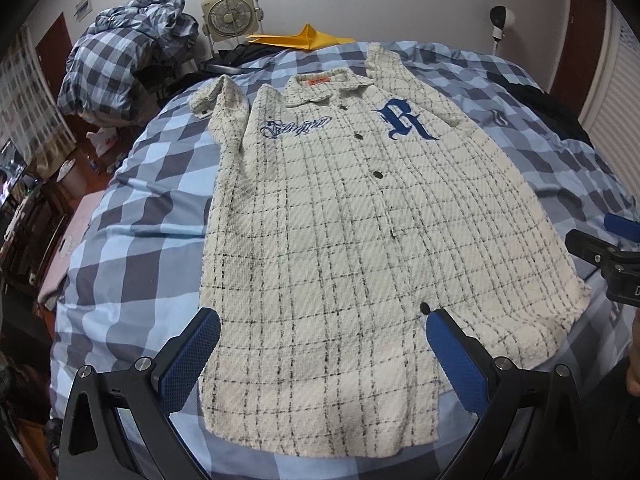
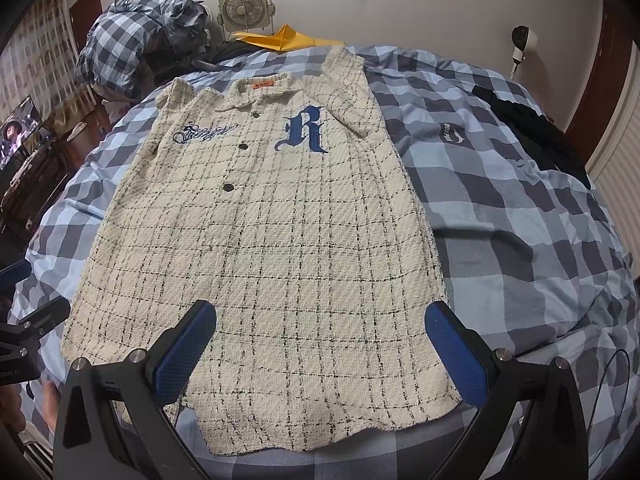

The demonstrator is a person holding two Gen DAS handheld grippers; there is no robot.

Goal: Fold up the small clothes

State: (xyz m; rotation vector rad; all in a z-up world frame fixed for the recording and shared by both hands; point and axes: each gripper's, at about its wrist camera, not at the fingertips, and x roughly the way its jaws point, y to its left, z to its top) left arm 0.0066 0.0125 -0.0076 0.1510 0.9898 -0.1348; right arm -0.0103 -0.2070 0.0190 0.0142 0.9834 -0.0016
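Both claws hang spread wide, gripping nothing: left gripper (image 1: 323, 354) and right gripper (image 2: 320, 350) over the hem of the cream plaid shirt (image 1: 352, 216), flat on the checkered bed (image 1: 132, 220). Fan (image 1: 228, 14) behind.

A blue gothic "R" (image 2: 303, 130) stands on the cream shirt's (image 2: 280, 240) chest.

Cream tweed shirt (image 1: 340, 216) w/ black grid checks, blue letter "R" (image 1: 402, 120) & orange neck label (image 1: 318, 81). Bedsheet (image 2: 520, 240): blue/grey checks. Gripper pads (image 1: 192, 356) blue.
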